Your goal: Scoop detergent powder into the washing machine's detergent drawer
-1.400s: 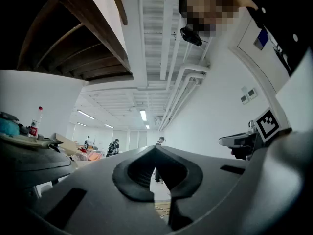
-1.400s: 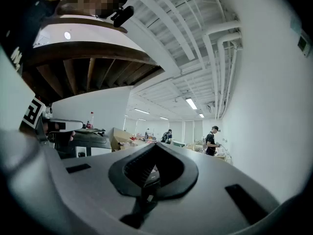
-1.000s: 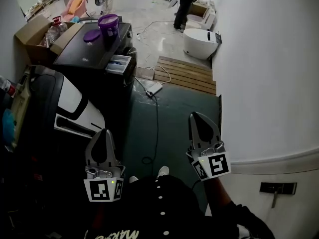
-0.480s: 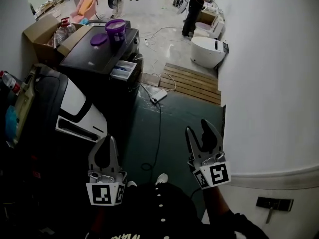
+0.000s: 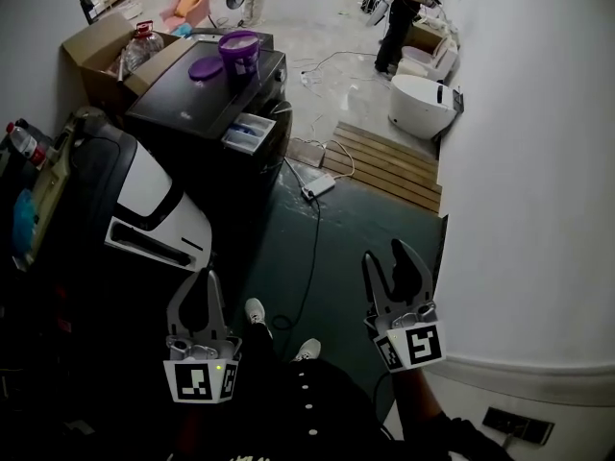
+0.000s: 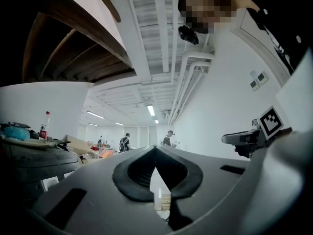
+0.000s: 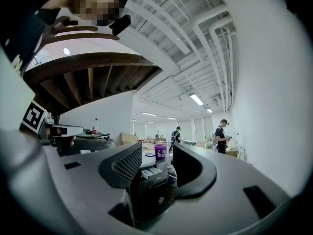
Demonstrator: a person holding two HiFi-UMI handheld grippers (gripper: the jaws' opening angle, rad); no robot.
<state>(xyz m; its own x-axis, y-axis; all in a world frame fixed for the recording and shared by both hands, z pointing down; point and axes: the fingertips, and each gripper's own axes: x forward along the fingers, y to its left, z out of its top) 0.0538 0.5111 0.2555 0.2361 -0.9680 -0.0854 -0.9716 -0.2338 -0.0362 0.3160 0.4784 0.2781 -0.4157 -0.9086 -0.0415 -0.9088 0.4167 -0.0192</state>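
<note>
The dark washing machine [image 5: 197, 113] stands far ahead, its detergent drawer [image 5: 249, 133] pulled out at the front. On top of it sit a purple detergent tub [image 5: 238, 52] and a loose purple lid [image 5: 204, 67]. Both grippers hang low over the green floor, well short of the machine. My left gripper [image 5: 197, 284] is shut, tips touching, with nothing in it. My right gripper [image 5: 386, 255] has just opened its jaws and nothing is between them. In the right gripper view the tub [image 7: 160, 151] and drawer [image 7: 154, 175] show between the spread fingers [image 7: 128, 166].
A black-and-white appliance [image 5: 144, 200] stands close on the left. A cable with a power strip [image 5: 318, 185] crosses the floor ahead, beside a wooden slat mat [image 5: 384, 161]. A white wall runs along the right. Cardboard boxes [image 5: 96, 41], a white basin [image 5: 423, 104] and a person [image 5: 402, 8] are farther back.
The right gripper's jaws went from shut to open. Both grippers have dropped lower in the head view, and the view has shifted so the washing machine sits further right.
</note>
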